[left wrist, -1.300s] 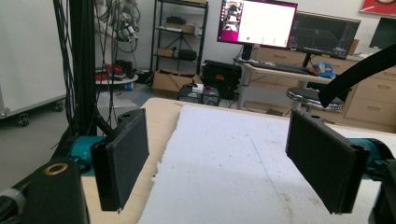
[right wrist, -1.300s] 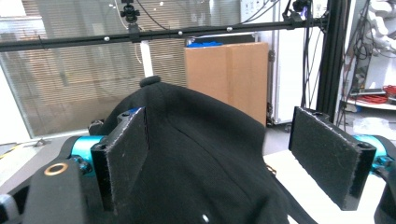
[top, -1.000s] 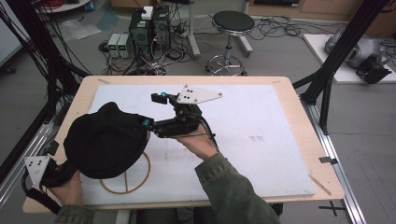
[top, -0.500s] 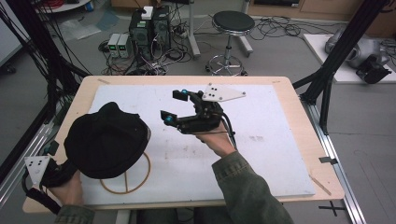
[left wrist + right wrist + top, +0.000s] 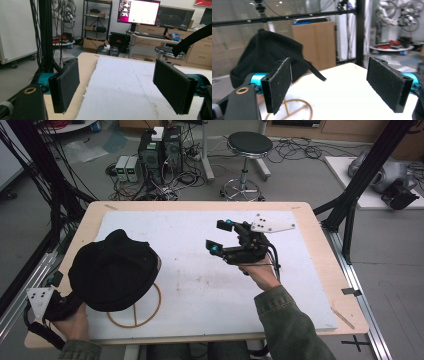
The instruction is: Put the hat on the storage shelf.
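Table and what lies on it.
Pale wooden table (image 5: 320, 245), edges bare all round a white sheet (image 5: 200, 265) that covers most of the top; sheet surface scuffed, its left edge ragged. On the sheet's near left corner: thin brown ring (image 5: 142, 312) with spokes, lying flat. A black cap (image 5: 112, 270) overlaps the ring's left part; whether it rests on the sheet, can't tell.

left gripper (image 5: 65, 302): front end hidden under black cap (image 5: 112, 270)
wooden ring (image 5: 137, 312): partly covered by the cap
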`<state>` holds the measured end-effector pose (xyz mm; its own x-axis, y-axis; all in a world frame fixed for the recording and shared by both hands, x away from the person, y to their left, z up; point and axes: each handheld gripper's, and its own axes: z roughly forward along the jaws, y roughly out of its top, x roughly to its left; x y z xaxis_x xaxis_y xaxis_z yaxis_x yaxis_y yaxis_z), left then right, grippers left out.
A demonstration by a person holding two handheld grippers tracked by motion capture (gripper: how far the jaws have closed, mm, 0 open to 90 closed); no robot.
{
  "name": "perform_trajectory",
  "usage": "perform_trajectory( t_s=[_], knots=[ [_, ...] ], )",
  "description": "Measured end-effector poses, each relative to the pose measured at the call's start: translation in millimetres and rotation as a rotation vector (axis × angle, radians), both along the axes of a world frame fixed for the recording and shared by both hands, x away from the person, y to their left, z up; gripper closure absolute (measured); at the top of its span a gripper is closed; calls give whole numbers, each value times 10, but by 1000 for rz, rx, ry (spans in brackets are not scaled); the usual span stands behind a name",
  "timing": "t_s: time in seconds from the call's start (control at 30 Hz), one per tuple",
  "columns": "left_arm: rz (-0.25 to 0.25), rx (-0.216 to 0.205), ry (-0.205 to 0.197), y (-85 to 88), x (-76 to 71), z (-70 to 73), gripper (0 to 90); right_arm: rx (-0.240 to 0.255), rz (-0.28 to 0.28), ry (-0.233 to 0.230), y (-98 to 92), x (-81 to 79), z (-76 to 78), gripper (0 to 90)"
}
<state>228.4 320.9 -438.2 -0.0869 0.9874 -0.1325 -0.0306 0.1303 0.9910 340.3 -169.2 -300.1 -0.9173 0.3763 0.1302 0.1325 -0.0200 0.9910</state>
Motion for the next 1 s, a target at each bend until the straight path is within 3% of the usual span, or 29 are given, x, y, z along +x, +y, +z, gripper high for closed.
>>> perform_trajectory(
  t_s=[0.3, 0.4, 0.53, 0.77, 0.87, 1.0],
  knots=[
    [3, 23, -1, -18, -22, 10, 215, 30, -143, 16, -532, -115, -128, 175],
    [1, 20, -3, -25, -25, 13, 215, 13, -206, 19, -696, -165, -136, 163],
    [2, 15, -2, -21, -36, 4, 215, -27, -361, 35, -885, -228, -196, 146],
    [7, 12, -1, -11, -56, 2, 215, -40, -597, 9, -1153, -324, -250, 128],
    [8, 11, -1, -13, -58, 3, 215, -21, -705, -2, -1255, -347, -306, 128],
    [10, 11, 1, -8, -59, -2, 215, -59, -870, -32, -1355, -349, -426, 129]
  ],
)
